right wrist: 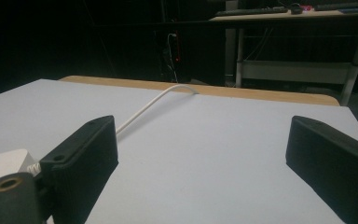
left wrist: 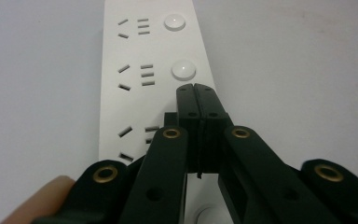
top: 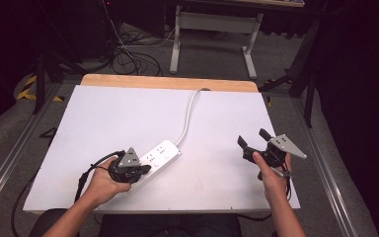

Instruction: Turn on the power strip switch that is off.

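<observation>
A white power strip (top: 159,155) lies at an angle on the white table top (top: 128,118), and its white cable (top: 187,116) runs to the far edge. My left gripper (top: 145,169) rests over the strip's near end. Its jaws are shut, tips together above the strip (left wrist: 121,56) just short of a round white button (left wrist: 183,71), with nothing between them. My right gripper (top: 254,138) is held above the table's right side, open, nothing between its fingers (right wrist: 86,154). The strip's cable (right wrist: 144,108) and one corner (right wrist: 4,161) show in the right gripper view.
A wooden strip (top: 170,82) edges the table's far side. Beyond it stand a white metal table frame (top: 214,29) and loose cables on the floor (top: 128,54). Metal rails run along both sides of the table.
</observation>
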Demonstrator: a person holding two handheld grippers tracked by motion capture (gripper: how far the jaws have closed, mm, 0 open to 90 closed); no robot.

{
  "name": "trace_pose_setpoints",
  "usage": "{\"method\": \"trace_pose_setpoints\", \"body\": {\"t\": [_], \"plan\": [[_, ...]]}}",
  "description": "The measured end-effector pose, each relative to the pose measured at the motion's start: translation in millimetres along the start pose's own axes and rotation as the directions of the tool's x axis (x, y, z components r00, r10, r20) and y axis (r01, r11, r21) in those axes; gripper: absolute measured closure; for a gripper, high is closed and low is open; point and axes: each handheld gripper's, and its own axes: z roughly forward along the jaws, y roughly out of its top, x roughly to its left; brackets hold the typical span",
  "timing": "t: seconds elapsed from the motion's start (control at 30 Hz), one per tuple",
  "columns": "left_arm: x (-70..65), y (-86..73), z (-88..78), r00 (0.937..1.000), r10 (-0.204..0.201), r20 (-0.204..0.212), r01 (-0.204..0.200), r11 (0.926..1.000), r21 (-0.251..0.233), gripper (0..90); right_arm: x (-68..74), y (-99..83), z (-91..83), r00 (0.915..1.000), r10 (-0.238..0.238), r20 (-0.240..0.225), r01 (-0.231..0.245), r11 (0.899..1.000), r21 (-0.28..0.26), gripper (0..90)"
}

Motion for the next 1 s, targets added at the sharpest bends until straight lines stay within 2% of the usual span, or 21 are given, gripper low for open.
{"method": "trace_pose_setpoints", "body": {"t": [0.13,0.37,1.0], "plan": [[-0.9,-0.1,-0.1,1.0000,0.001,-0.005,-0.001,1.0000,0.007,90.0,-0.8,-0.1,-0.5,1.0000,0.006,0.000,-0.006,1.000,0.000,9.5],[1.9,-0.9,-0.2,0.9995,-0.027,0.016,0.026,0.9995,0.019,90.0,-1.5,-0.3,-1.1,0.9998,0.017,0.006,-0.017,1.000,-0.003,9.5],[2.1,0.4,-0.3,0.9999,-0.005,0.013,0.004,0.9997,0.025,90.0,-1.2,-0.5,-0.6,0.9999,0.017,0.004,-0.017,1.000,0.000,9.6]]}}
